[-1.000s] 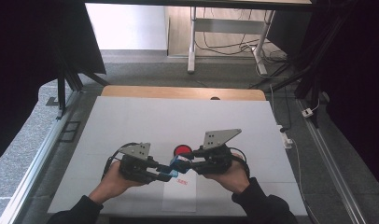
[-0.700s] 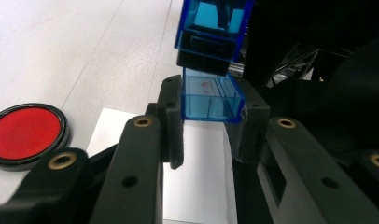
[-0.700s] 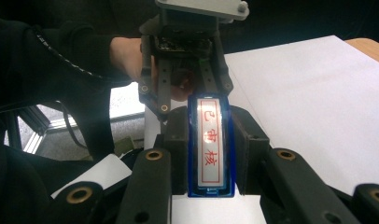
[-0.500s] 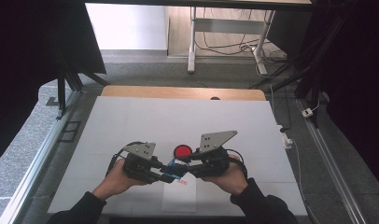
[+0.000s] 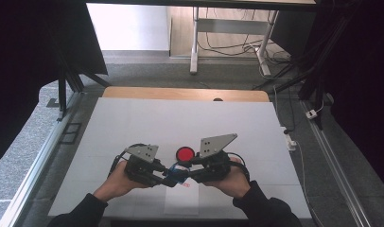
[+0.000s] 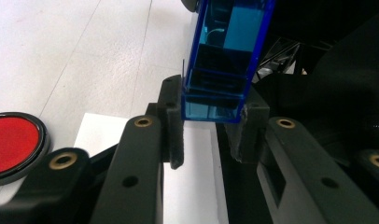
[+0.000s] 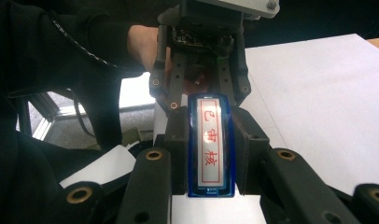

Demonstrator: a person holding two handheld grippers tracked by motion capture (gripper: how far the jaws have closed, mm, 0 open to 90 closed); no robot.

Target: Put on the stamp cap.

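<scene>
**Two tools held one blue stamp over the paper**

Low in the middle of the high view, the left tool point(image 5: 167, 178) and the right tool point(image 5: 183, 174) met nose to nose. Both were closed on the same blue stamp point(image 5: 176, 175). The stamp was long and thin. Its long side ran from one tool to the other, so each tool gripped one end.

In the right gripper view, the stamp point(image 7: 211, 144) sat between the jaws with its red letters facing up. The left tool point(image 7: 200, 70) was just past it, at the top middle.

A sheet of white paper point(image 5: 181, 204) lay on the bench point(image 5: 133, 123) right under the stamp. A round red ink pad point(image 5: 184, 153) sat just above the tools.
</scene>
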